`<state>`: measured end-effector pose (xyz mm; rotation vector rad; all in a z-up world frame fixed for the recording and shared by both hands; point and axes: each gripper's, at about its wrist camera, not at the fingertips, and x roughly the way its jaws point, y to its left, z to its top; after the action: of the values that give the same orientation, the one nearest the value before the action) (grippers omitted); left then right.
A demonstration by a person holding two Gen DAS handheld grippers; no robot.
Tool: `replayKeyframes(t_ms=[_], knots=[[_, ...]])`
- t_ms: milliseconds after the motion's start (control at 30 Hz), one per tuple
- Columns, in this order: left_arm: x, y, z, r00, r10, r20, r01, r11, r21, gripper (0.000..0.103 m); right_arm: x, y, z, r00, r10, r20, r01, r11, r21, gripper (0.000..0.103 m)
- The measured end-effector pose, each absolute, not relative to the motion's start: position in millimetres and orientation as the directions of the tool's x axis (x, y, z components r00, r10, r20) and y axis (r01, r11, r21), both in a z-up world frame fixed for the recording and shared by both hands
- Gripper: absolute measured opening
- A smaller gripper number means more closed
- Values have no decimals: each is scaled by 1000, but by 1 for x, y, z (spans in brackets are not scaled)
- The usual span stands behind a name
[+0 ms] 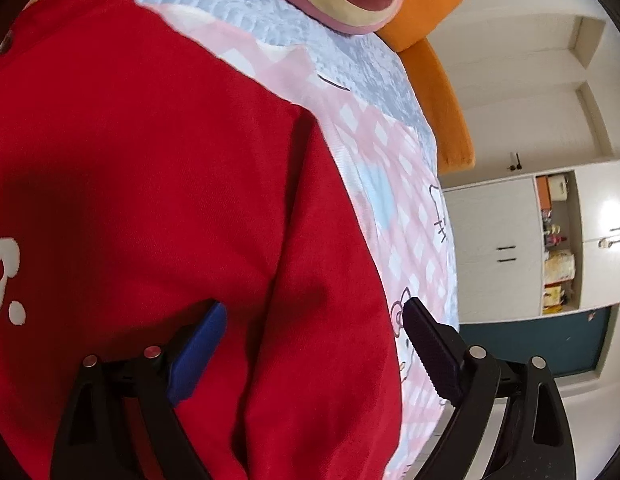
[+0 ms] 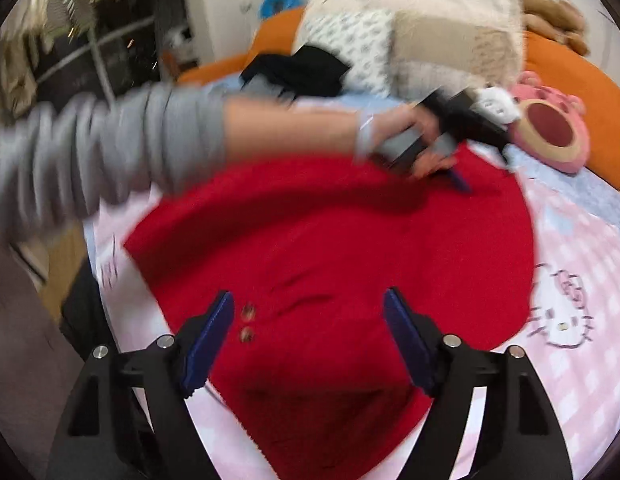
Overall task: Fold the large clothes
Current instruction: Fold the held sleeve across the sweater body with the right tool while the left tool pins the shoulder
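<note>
On the pink checked bedsheet (image 2: 569, 248) the red sweater (image 2: 329, 240) lies flat, left gripper (image 1: 313, 332) and right gripper (image 2: 310, 320) both spread wide and empty, so a shallow pinch risks snagging the sheet too

Bright, fisheye-warped; right view motion-blurred

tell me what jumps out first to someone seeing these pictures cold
A big bright red knit garment spread flat over a pink checked cartoon-cat bedsheet fills the middle of both views. At its far edge a hand on a grey-sleeved arm holds the left gripper, fingers spread over the cloth. Beyond it, a pink round plush toy lies against the orange padded bed frame.
</note>
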<state>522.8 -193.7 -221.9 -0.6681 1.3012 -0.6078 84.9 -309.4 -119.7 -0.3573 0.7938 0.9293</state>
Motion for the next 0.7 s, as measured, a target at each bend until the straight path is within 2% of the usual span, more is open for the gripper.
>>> replayKeyframes(t_ms=[133,300,367,400,433,467,500,533,567,700], knots=[[524,-203,-216,164,-699,-697,56,712,-700,91,64,-279,-152,285,580,-763,-859,507,65,75],[529,-212,-216,157,-660,-734,62,749,-660,91,61,-248,-180,308,476,-824,-875,481,-50,74],[526,-212,-217,158,-652,-741,66,756,-651,91,63,-241,-193,292,426,-856,-876,478,-62,53],[525,-211,-217,159,-652,-741,63,756,-652,91,67,-242,-201,245,421,-873,-874,486,-12,44],[525,-211,-216,163,-653,-740,53,755,-654,85,70,-245,-203,230,436,-870,-865,501,22,43],[526,-210,-217,164,-654,-738,45,753,-657,68,72,-248,-204,220,440,-871,-862,505,38,40],[527,-206,-218,163,-661,-733,26,745,-666,56,74,-251,-200,210,451,-867,-859,509,57,36],[528,-202,-220,164,-672,-722,4,733,-680,28,76,-255,-195,209,464,-861,-850,521,74,33],[529,-196,-220,171,-675,-718,-12,727,-686,12,78,-259,-189,205,480,-853,-843,530,95,28],[529,-182,-203,234,-676,-699,9,720,-694,9,80,-274,-167,170,559,-812,-828,527,189,25]])
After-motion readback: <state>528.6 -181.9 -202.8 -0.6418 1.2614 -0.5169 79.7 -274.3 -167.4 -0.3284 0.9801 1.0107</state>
